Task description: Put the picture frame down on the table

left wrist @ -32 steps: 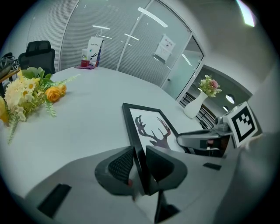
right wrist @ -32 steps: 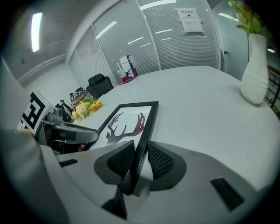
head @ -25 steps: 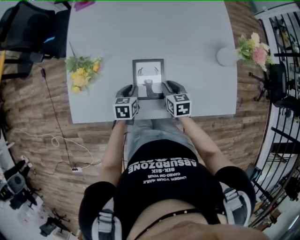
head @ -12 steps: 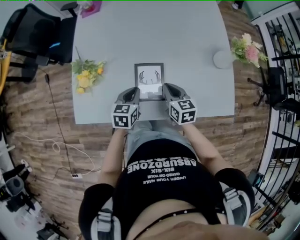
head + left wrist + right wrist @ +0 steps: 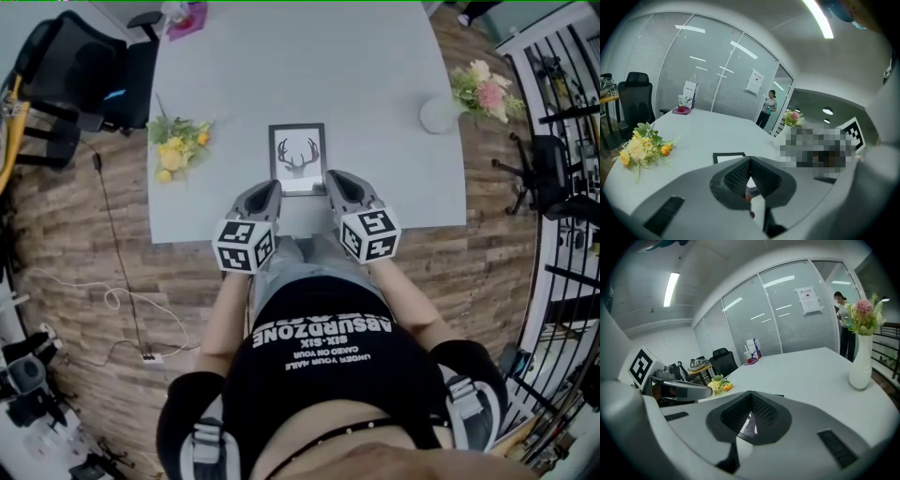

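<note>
Since the earlier frame, both grippers have drawn back from the black-rimmed rectangular picture frame (image 5: 297,157), which shows a dark antler print on white, and they no longer touch it. That frame lies flat on the pale grey table (image 5: 375,75), a short side towards the person, a little in from the near edge. Left gripper (image 5: 266,190), grey with a marker cube: just beyond the frame's near left corner, apart from it; in the left gripper view its jaws (image 5: 750,161) meet at the tips with nothing between them, and the frame (image 5: 729,157) shows just ahead on the tabletop. Right gripper (image 5: 336,180): just beyond the frame's near right corner, likewise apart; the right gripper view shows its jaws (image 5: 750,394) together at the tips and empty. Left of the frame, at the table's left edge, lies a bunch of yellow flowers with green leaves (image 5: 178,145). Right of the frame and slightly farther off stands a round white vase (image 5: 439,114) holding pink flowers (image 5: 476,86). Well beyond the frame, off the far left corner, stands a black office chair (image 5: 75,66).
</note>
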Motion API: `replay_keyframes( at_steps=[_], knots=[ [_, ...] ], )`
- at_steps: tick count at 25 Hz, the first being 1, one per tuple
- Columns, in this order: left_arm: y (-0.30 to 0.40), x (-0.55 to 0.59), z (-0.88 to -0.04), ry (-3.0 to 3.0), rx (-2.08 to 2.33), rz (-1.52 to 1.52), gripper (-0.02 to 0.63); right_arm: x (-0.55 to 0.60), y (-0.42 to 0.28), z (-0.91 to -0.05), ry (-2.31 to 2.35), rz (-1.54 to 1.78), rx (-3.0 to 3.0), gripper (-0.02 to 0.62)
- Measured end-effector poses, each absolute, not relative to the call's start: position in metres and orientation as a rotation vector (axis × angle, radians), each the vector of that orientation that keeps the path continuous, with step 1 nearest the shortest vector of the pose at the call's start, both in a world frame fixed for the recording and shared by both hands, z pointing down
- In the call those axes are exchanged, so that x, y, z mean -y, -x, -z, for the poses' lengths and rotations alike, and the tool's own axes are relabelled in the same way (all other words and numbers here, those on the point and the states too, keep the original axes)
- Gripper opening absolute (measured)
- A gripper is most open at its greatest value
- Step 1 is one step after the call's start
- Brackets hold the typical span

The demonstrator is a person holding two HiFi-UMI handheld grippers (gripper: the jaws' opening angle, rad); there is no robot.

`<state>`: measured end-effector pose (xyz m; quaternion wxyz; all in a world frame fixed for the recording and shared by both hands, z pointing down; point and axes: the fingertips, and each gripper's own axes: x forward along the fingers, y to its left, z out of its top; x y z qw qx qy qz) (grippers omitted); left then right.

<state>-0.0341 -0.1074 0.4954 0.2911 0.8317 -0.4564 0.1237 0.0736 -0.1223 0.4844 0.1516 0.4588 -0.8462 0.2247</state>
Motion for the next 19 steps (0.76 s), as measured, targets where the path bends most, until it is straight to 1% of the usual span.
replay_keyframes(
  at_steps=[9, 19],
  knots=[
    [0.034, 0.082, -0.487, -2.226, 1.205, -0.344, 0.015, 0.097, -0.082, -0.473, -1.348, -0.583, 2.423, 0.015],
    [0.034, 0.066, -0.494, -2.233, 1.175, -0.372, 0.015, 0.087, -0.071, -0.475, -1.331, -0.572, 2.420, 0.015]
  ],
)
